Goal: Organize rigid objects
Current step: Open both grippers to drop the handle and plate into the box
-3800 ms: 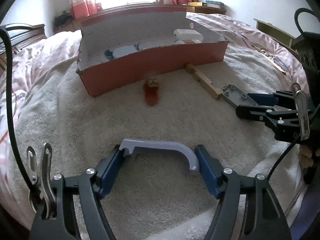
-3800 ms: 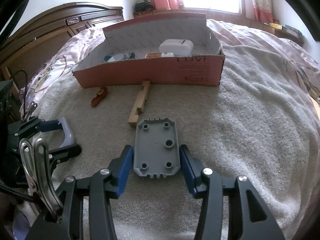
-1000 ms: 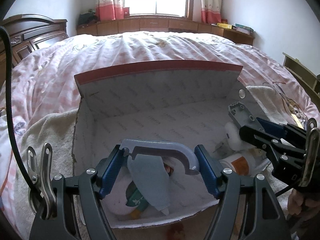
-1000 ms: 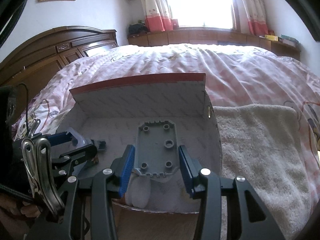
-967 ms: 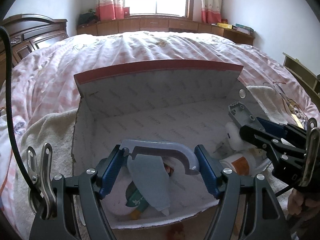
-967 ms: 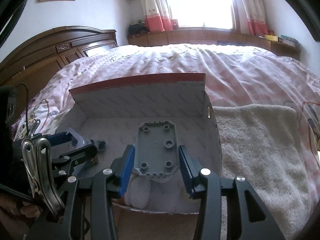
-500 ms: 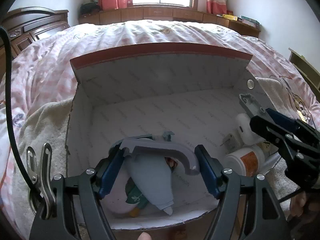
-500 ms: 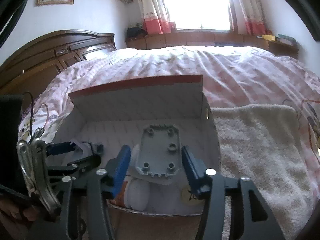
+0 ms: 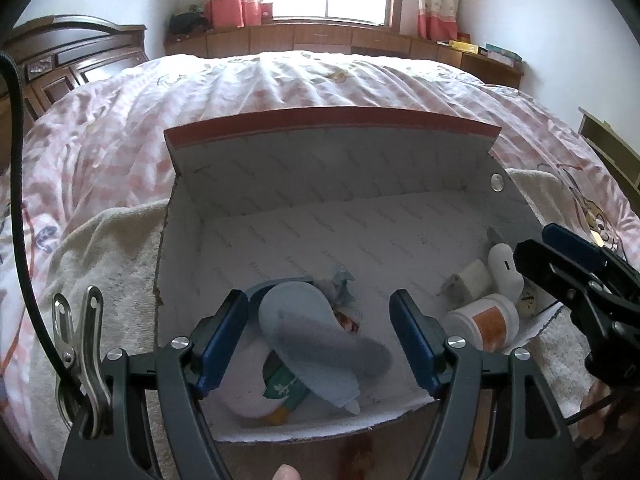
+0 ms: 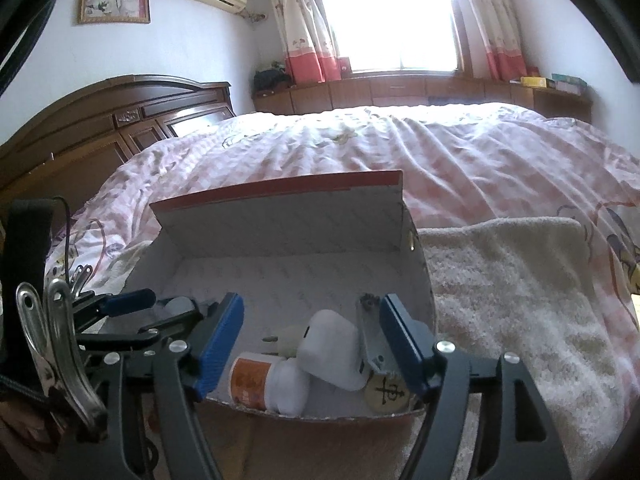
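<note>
Grey plate (image 10: 370, 340) is seen inside the cardboard box (image 10: 280, 216), leaning by the right gripper (image 10: 312, 338), whose jaws have just been opening and stand released. Left gripper (image 9: 320, 332) is likewise spread, nothing grasped, above the box contents.

Open box on the bed, seen from over its near wall

The left gripper (image 9: 320, 334) hangs with jaws apart over the red-edged box (image 9: 332, 124), nothing between its blue pads. Below it lie a grey curved handle piece (image 9: 320, 344) and a white object. At the box's right end sit an orange-labelled bottle (image 9: 486, 320) and a white case (image 9: 504, 266), close to the right gripper (image 9: 576, 276).
</note>
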`<state>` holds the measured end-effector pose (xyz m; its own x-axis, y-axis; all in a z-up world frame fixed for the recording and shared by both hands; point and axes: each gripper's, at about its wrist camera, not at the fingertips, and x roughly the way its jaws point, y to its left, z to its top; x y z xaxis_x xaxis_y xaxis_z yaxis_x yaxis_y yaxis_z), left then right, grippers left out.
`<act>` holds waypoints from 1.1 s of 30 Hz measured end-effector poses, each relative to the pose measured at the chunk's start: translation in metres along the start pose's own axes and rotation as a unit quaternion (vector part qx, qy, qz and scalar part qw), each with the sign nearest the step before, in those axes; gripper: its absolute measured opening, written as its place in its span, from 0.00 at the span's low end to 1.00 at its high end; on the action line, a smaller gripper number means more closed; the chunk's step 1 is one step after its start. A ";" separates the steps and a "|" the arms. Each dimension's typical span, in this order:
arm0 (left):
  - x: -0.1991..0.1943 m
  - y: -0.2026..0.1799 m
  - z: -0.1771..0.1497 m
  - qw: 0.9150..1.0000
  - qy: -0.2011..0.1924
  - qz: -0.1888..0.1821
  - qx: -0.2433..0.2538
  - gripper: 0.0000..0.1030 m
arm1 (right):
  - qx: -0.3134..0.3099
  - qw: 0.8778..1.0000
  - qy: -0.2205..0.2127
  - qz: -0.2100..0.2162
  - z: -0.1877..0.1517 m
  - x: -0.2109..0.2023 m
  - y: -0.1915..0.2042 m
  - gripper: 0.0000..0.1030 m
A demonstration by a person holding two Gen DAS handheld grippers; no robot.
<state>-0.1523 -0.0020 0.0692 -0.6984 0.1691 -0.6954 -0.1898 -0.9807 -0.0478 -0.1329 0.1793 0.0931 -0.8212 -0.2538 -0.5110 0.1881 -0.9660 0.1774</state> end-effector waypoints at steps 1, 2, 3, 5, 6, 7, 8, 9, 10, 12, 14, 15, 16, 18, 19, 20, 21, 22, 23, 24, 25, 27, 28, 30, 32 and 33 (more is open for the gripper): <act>-0.001 0.000 0.000 1.000 -0.001 0.000 0.001 0.73 | 0.001 1.000 0.000 0.001 -0.001 -0.002 0.000 0.72; -0.002 -0.001 -0.001 1.000 -0.002 -0.001 0.001 0.73 | 0.002 1.000 0.000 0.001 -0.002 -0.003 0.000 0.72; -0.003 -0.001 -0.001 1.000 -0.002 -0.002 0.002 0.73 | 0.002 1.000 0.000 0.002 -0.003 -0.005 0.000 0.72; -0.005 -0.002 -0.002 1.000 -0.001 -0.004 0.001 0.73 | 0.003 1.000 0.001 0.003 -0.006 -0.008 0.001 0.72; -0.006 -0.002 -0.003 1.000 0.000 -0.005 0.001 0.73 | 0.003 1.000 0.001 0.003 -0.007 -0.010 0.000 0.72; -0.006 -0.003 -0.004 1.000 0.001 -0.007 0.001 0.73 | 0.004 1.000 0.001 0.003 -0.008 -0.011 0.000 0.72; -0.008 -0.003 -0.005 1.000 0.002 -0.010 0.001 0.73 | 0.006 1.000 0.001 0.004 -0.009 -0.012 -0.001 0.72; -0.009 -0.004 -0.005 1.000 0.003 -0.012 0.002 0.73 | 0.008 1.000 0.001 0.005 -0.010 -0.014 -0.001 0.72; -0.011 -0.005 -0.006 1.000 0.003 -0.013 0.003 0.73 | 0.009 1.000 0.001 0.006 -0.012 -0.015 -0.002 0.72; -0.013 -0.006 -0.008 1.000 0.002 -0.011 0.007 0.73 | 0.012 1.000 0.003 0.008 -0.014 -0.019 -0.002 0.72; -0.015 -0.006 -0.009 1.000 0.001 -0.011 0.007 0.73 | 0.014 1.000 0.004 0.009 -0.017 -0.022 -0.002 0.72; -0.016 -0.006 -0.010 1.000 0.001 -0.012 0.005 0.73 | 0.015 1.000 0.004 0.009 -0.019 -0.024 -0.002 0.72; -0.018 -0.006 -0.010 1.000 0.001 -0.013 0.004 0.73 | 0.015 1.000 0.005 0.009 -0.020 -0.026 -0.001 0.72; -0.021 -0.006 -0.013 1.000 0.000 -0.017 0.002 0.73 | 0.016 1.000 0.007 0.009 -0.024 -0.030 0.000 0.72; -0.023 -0.006 -0.015 1.000 0.000 -0.018 0.002 0.73 | 0.016 1.000 0.008 0.010 -0.025 -0.032 0.000 0.72; -0.025 -0.006 -0.016 1.000 0.001 -0.018 0.003 0.73 | 0.016 1.000 0.009 0.011 -0.027 -0.034 0.000 0.72; -0.026 -0.007 -0.018 1.000 0.001 -0.018 0.003 0.73 | 0.016 1.000 0.010 0.012 -0.028 -0.036 0.002 0.72; -0.028 -0.007 -0.020 1.000 0.002 -0.018 0.003 0.73 | 0.015 1.000 0.011 0.012 -0.029 -0.037 0.002 0.72; -0.030 -0.008 -0.021 1.000 0.003 -0.018 0.003 0.73 | 0.014 1.000 0.011 0.013 -0.030 -0.038 0.003 0.72; -0.032 -0.008 -0.024 1.000 0.003 -0.020 0.002 0.73 | 0.013 1.000 0.012 0.014 -0.032 -0.040 0.005 0.72; -0.034 -0.008 -0.026 1.000 0.004 -0.021 0.002 0.73 | 0.013 1.000 0.014 0.015 -0.033 -0.041 0.006 0.72; -0.037 -0.009 -0.031 1.000 0.005 -0.023 0.002 0.73 | 0.011 1.000 0.017 0.016 -0.038 -0.044 0.008 0.72; -0.039 -0.009 -0.034 1.000 0.006 -0.023 0.003 0.73 | 0.010 1.000 0.018 0.017 -0.040 -0.045 0.009 0.72; -0.041 -0.010 -0.040 1.000 0.008 -0.021 0.006 0.73 | 0.009 1.000 0.022 0.017 -0.044 -0.047 0.011 0.72; -0.046 -0.012 -0.044 1.000 0.001 -0.013 0.015 0.73 | 0.008 0.999 0.027 0.016 -0.049 -0.049 0.013 0.72; -0.049 -0.013 -0.046 1.000 -0.002 -0.009 0.020 0.73 | 0.008 0.999 0.029 0.016 -0.051 -0.050 0.013 0.72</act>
<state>-0.0841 -0.0018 0.0711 -0.6967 0.1872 -0.6925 -0.2294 -0.9728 -0.0321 -0.0622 0.1770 0.0783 -0.7826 -0.2876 -0.5521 0.2053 -0.9565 0.2072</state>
